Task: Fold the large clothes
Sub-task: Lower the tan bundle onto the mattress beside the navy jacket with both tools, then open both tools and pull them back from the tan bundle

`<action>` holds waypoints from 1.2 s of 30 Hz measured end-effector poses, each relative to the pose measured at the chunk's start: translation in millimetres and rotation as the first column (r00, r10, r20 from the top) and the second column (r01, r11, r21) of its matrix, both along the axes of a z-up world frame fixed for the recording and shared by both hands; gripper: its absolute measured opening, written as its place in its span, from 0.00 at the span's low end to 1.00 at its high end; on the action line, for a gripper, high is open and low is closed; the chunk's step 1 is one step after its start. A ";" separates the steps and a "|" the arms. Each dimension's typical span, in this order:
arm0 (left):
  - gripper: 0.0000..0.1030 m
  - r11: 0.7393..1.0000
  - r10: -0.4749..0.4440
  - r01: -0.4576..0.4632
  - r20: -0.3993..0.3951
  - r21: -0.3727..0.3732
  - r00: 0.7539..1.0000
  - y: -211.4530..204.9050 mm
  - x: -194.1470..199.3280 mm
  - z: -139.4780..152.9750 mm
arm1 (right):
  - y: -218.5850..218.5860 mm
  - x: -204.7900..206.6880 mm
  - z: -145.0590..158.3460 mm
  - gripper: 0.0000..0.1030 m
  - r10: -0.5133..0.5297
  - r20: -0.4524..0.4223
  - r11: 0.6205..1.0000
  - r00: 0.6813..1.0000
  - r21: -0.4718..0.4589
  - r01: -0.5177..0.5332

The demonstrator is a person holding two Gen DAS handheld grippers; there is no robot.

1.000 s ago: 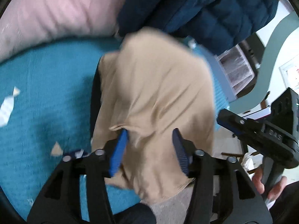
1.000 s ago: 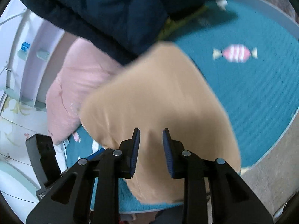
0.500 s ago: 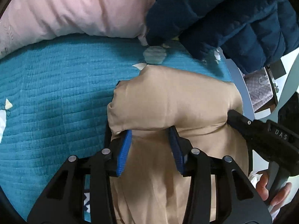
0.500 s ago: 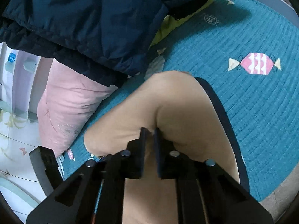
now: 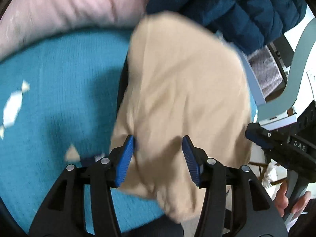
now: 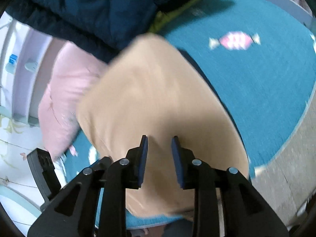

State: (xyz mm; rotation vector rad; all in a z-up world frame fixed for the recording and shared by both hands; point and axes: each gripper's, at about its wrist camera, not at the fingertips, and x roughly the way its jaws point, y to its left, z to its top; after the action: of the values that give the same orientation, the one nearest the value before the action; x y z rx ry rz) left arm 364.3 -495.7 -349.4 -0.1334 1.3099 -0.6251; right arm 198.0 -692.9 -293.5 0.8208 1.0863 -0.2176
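A tan garment (image 5: 183, 79) lies folded on the teal quilt (image 5: 59, 79), blurred by motion. My left gripper (image 5: 158, 154) hovers over its near end with jaws opening. The cloth shows through the gap and no pad pinches it. In the right wrist view the same tan garment (image 6: 150, 98) spreads beyond my right gripper (image 6: 159, 154), whose jaws are also opening with a narrow gap and nothing clamped. The right gripper (image 5: 276, 140) appears at the left wrist view's right edge, held by a hand (image 5: 284, 201). The left gripper's body (image 6: 42, 169) shows at lower left.
A navy puffer jacket (image 5: 227, 4) is heaped at the far side, touching the garment's far edge. A pink pillow (image 5: 69, 6) lies beside it. The quilt (image 6: 256, 88) carries a candy pattern (image 6: 235, 41). The bed edge and floor (image 6: 286, 177) are at the right.
Half a second ago both grippers were closer in on a raised fold, the right one shut on it. Now both have pulled back, their jaws have spread and the fold is released.
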 end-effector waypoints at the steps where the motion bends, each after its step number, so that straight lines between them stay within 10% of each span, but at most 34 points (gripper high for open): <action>1: 0.50 1.000 0.003 -0.003 -0.003 0.004 1.000 1.3 -5.0 -9.5 | 3.2 -4.4 -6.6 0.25 0.000 -0.018 1.000 1.000 0.001 0.000; 12: 0.57 0.998 -0.009 0.007 0.032 0.066 0.999 -7.3 -9.1 -35.6 | 19.2 -17.2 -44.5 0.24 -0.084 -0.019 0.996 0.996 -0.013 0.083; 23: 0.84 0.995 0.059 -0.063 0.053 0.071 0.997 23.0 -28.2 5.8 | 47.8 -47.1 33.0 0.90 -0.114 0.134 0.988 0.984 -0.084 0.126; 36: 0.89 0.995 0.053 -0.067 0.193 0.067 0.980 84.6 -81.0 81.2 | 110.9 -105.3 109.7 0.92 -0.117 0.250 0.896 0.961 -0.391 0.211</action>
State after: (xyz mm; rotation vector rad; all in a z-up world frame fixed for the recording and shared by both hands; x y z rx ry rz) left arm 283.3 -411.1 -268.2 -0.0512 1.1376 -0.5238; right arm 92.7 -582.1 -183.8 0.5359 0.7231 -0.4738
